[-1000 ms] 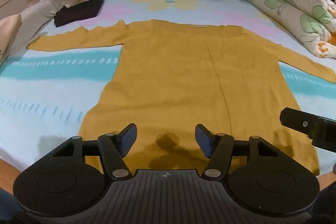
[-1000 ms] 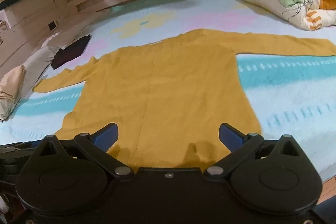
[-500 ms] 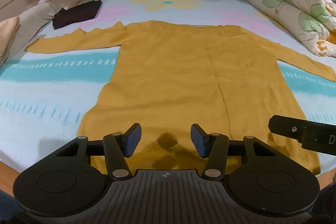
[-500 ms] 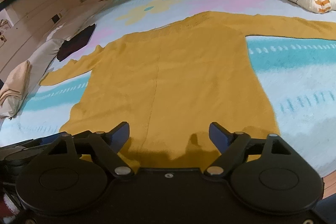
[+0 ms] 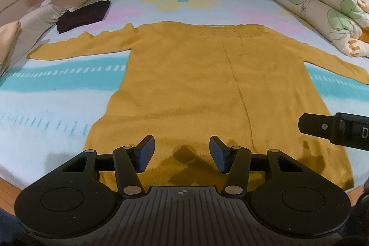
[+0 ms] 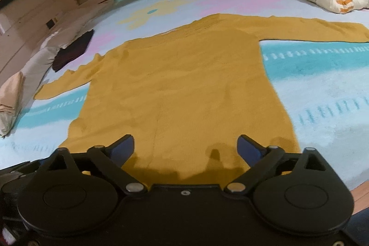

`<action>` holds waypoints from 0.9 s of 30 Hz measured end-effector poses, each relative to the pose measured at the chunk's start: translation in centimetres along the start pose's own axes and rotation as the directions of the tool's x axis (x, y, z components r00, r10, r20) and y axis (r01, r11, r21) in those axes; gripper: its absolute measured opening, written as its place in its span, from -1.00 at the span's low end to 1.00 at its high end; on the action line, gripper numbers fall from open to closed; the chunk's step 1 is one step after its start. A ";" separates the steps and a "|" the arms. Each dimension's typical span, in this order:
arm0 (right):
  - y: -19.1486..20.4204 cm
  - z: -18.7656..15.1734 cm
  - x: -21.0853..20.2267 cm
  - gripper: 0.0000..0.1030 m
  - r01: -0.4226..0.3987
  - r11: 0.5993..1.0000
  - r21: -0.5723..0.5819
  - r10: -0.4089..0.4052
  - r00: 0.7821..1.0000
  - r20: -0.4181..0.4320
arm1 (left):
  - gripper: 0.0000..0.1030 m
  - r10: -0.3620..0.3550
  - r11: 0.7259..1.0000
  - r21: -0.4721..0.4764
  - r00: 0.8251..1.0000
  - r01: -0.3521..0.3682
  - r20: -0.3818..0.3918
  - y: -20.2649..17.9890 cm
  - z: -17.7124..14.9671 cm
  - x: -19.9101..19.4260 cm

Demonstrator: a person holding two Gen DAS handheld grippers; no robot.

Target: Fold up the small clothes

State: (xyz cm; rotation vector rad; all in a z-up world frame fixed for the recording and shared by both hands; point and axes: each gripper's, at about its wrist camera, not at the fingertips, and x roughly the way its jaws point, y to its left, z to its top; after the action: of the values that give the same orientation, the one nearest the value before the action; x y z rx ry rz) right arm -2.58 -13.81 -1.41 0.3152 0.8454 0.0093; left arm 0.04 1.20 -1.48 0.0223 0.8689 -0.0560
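Note:
A mustard-yellow long-sleeved sweater [image 5: 196,84] lies flat on the bed, sleeves spread to both sides, hem toward me; it also shows in the right wrist view [image 6: 184,89]. My left gripper [image 5: 181,153] is open and empty, hovering over the hem's left half. My right gripper [image 6: 185,149] is open wide and empty over the hem's right half. Part of the right gripper's body [image 5: 334,133] shows at the right edge of the left wrist view.
The bed has a pastel blanket [image 5: 57,84] with teal stripes. A folded dark garment [image 5: 84,15] lies at the far left near pillows [image 5: 39,17]. A rolled floral duvet [image 5: 327,10] sits at the far right. The wooden floor edge [image 6: 359,197] is near me.
Both grippers have come closer to the hem and lower over it. The left jaws have narrowed a little. The sweater has not moved.

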 end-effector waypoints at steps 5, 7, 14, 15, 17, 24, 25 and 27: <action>-0.2 0.3 0.1 0.93 -0.007 1.000 0.001 0.007 1.000 -0.002 | 0.00 0.009 1.000 -0.004 1.000 -0.009 -0.003 0.1 0.1 0.2; -0.4 0.3 0.1 0.93 -0.005 1.000 0.012 0.005 1.000 0.000 | 0.00 0.010 1.000 -0.005 1.000 -0.010 -0.002 -0.1 -0.1 0.0; 0.2 0.2 -0.2 0.90 0.019 1.000 -0.017 -0.019 0.999 0.029 | 0.00 0.012 1.000 -0.001 1.000 -0.012 -0.002 -0.2 -0.1 -0.1; 0.3 0.2 -0.1 0.90 0.022 1.000 -0.021 -0.022 0.999 0.030 | 0.00 0.013 1.000 0.001 1.000 -0.013 -0.002 -0.2 -0.1 -0.1; 0.3 0.3 0.0 0.90 0.021 1.000 -0.020 -0.021 0.999 0.030 | 0.00 0.015 1.000 0.003 1.000 -0.015 -0.002 -0.1 -0.1 -0.1; -0.1 0.6 0.3 0.90 -0.011 1.000 -0.005 0.011 1.000 0.005 | 0.00 0.028 1.000 -0.003 1.000 -0.028 -0.007 -0.2 0.0 -0.1; 0.0 0.5 0.3 0.90 -0.009 1.000 -0.008 0.009 1.000 0.006 | 0.00 0.027 1.000 -0.003 1.000 -0.027 -0.011 -0.2 0.0 -0.1; 0.1 0.5 0.3 0.90 -0.017 1.000 -0.012 0.017 1.000 0.001 | 0.00 0.025 1.000 -0.003 1.000 -0.025 -0.019 -0.3 0.0 0.0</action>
State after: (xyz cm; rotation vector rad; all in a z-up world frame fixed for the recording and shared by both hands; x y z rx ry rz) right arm -2.02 -13.84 -1.26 0.3111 0.8409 0.0297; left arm 0.03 0.91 -1.45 0.0305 0.8871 -0.0315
